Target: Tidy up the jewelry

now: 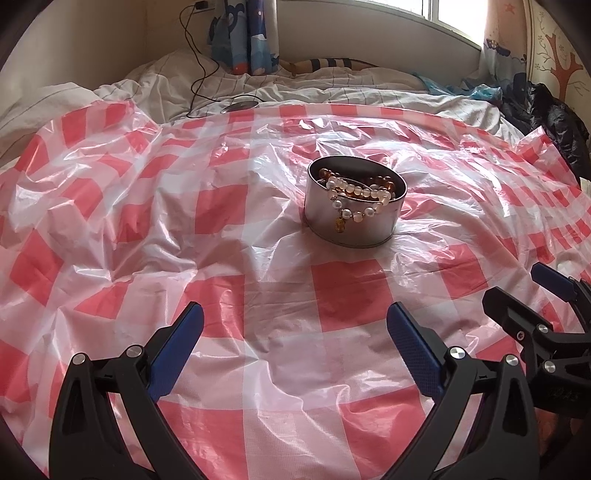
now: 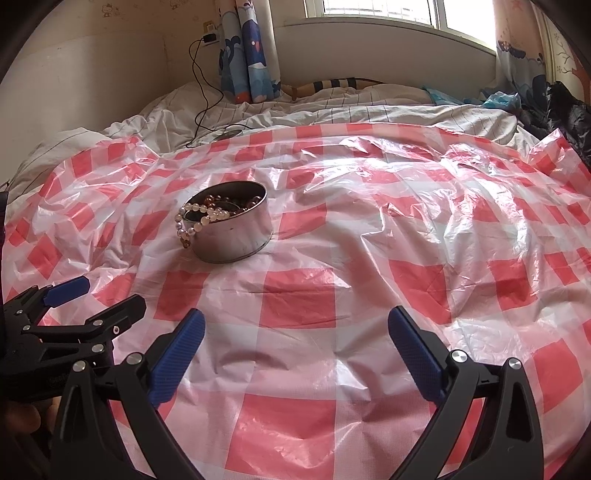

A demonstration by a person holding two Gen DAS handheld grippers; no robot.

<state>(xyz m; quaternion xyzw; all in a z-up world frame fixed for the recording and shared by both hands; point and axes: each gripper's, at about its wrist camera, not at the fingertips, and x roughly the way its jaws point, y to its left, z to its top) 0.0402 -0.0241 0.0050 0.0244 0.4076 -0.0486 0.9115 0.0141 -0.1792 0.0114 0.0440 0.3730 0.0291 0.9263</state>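
Both my tools, left [image 1: 295, 332] and right [image 2: 295, 332], hover spread and empty. The white pearl bead strand [image 1: 354, 201] draped over the round silver tin [image 1: 351, 225] looks light, limp and slippery; I would pinch its hanging loop.

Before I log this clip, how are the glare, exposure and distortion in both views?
Left wrist view: window blown out white; sheen on the checked plastic sheet; fisheye bends the edges, dark corners; tin and pearl bracelet sharp. Right wrist view: same blown-out window, strong glare on the sheet beyond the tin; beads readable.
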